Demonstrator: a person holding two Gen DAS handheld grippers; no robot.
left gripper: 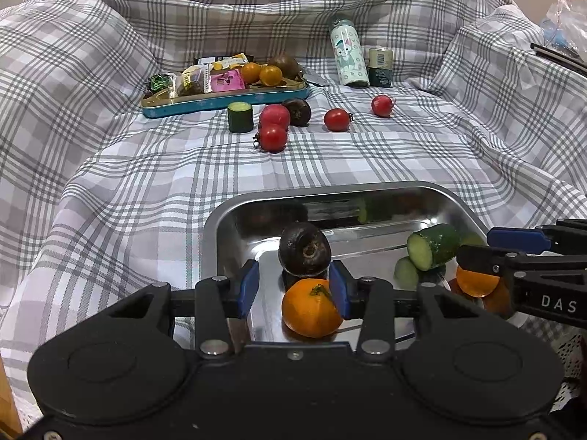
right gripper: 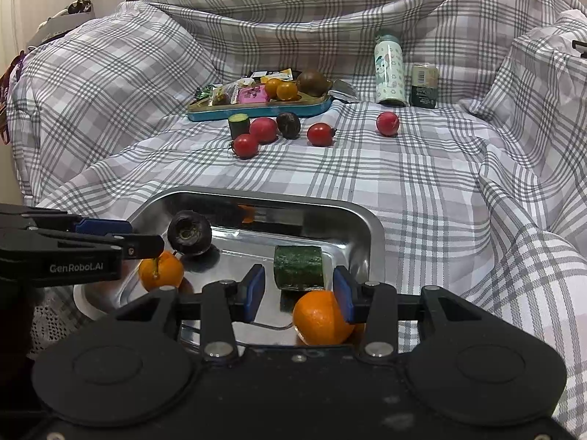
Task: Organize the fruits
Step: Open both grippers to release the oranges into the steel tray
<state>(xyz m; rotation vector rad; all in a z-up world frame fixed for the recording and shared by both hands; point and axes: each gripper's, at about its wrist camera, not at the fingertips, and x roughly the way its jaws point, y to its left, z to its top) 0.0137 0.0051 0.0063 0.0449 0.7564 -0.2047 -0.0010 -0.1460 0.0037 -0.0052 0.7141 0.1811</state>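
A steel tray [left gripper: 220,216] [right gripper: 370,227] in front of me holds two oranges, a dark round fruit [left gripper: 304,249] [right gripper: 189,233] and a cucumber piece [left gripper: 434,245] [right gripper: 299,267]. My left gripper [left gripper: 293,289] is open over the tray's near left, one orange [left gripper: 310,310] [right gripper: 161,269] lying between its blue pads. My right gripper [right gripper: 299,295] is open over the near right, with the other orange [right gripper: 321,317] [left gripper: 477,282] between its pads. Farther off on the cloth lie several red tomatoes [left gripper: 273,137] [right gripper: 245,145], a dark fruit [left gripper: 298,111] and a cucumber stub [left gripper: 240,116].
A blue tin tray [left gripper: 220,104] [right gripper: 256,112] at the back holds snack packets, two small oranges and a brown fruit. A patterned bottle [left gripper: 348,55] [right gripper: 389,69] and a small can [left gripper: 380,68] stand to its right. Checked cloth rises in folds at the sides and back.
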